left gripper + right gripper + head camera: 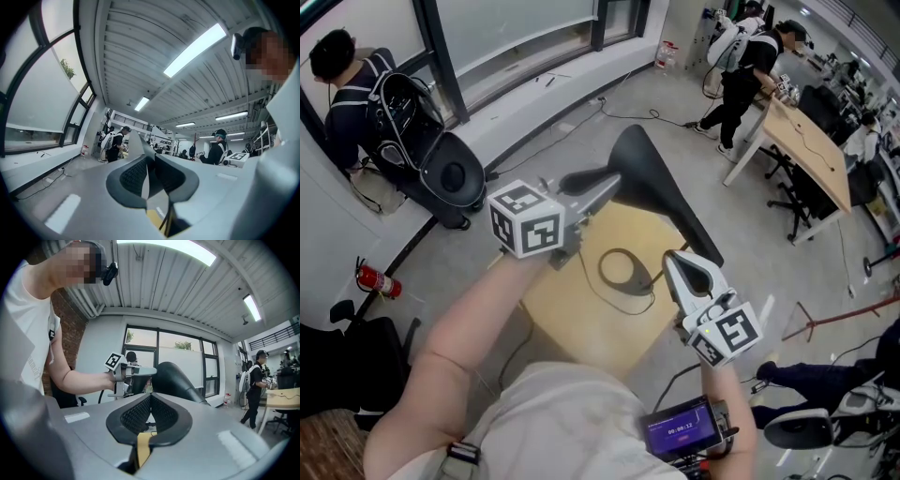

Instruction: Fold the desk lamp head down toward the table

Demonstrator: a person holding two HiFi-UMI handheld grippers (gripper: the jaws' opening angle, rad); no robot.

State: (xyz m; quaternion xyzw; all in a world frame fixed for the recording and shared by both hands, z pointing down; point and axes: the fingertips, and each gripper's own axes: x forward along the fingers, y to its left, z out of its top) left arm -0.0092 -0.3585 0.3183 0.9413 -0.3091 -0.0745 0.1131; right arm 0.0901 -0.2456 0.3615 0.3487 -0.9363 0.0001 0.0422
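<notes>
1. Left gripper view: my left gripper [149,164] has its jaws closed tip to tip, with nothing held between them.
2. Head view: those tips sit at the upper end of the black desk lamp head [661,187]. I cannot tell whether they touch it or are just beside it.
3. Right gripper view: my right gripper [151,396] is likewise closed and empty. It hangs over the wooden table [572,319], near the lamp head's lower end.
4. Progress: the lamp head slopes up well above the tabletop. I judge the fold barely begun, and the whole push down toward the table remains.
5. Surroundings: a black cable [623,272] loops on the table under the lamp. No container shows on the table.
</notes>
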